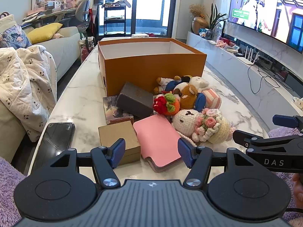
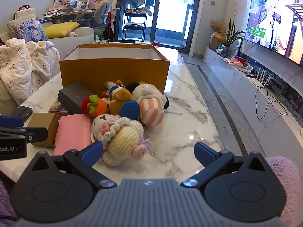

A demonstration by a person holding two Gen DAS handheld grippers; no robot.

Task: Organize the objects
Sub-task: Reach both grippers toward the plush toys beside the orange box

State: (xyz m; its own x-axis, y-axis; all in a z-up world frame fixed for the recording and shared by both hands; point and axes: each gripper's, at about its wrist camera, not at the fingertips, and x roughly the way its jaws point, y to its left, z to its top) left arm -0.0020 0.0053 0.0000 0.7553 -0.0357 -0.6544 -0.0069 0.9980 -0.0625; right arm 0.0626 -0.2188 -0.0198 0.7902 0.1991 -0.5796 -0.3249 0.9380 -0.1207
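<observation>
An open orange box (image 1: 151, 66) (image 2: 113, 71) stands on the marble table (image 1: 79, 87). In front of it lies a pile: a dark grey box (image 1: 135, 99), a pink case (image 1: 158, 138) (image 2: 73, 132), a gold box (image 1: 119, 136), a crochet strawberry (image 1: 166, 104) (image 2: 93, 105), a brown bear plush (image 1: 187, 94), a striped plush (image 2: 151, 109) and a crochet bunny (image 1: 198, 124) (image 2: 117, 132). My left gripper (image 1: 151, 154) is open, just before the pink case. My right gripper (image 2: 148, 154) is open, near the bunny's right side.
A black phone (image 1: 56, 138) lies at the table's near left corner. A sofa with a blanket (image 1: 22, 79) runs along the left. A TV (image 2: 274, 22) and low cabinet stand on the right. The right gripper shows in the left wrist view (image 1: 269, 143).
</observation>
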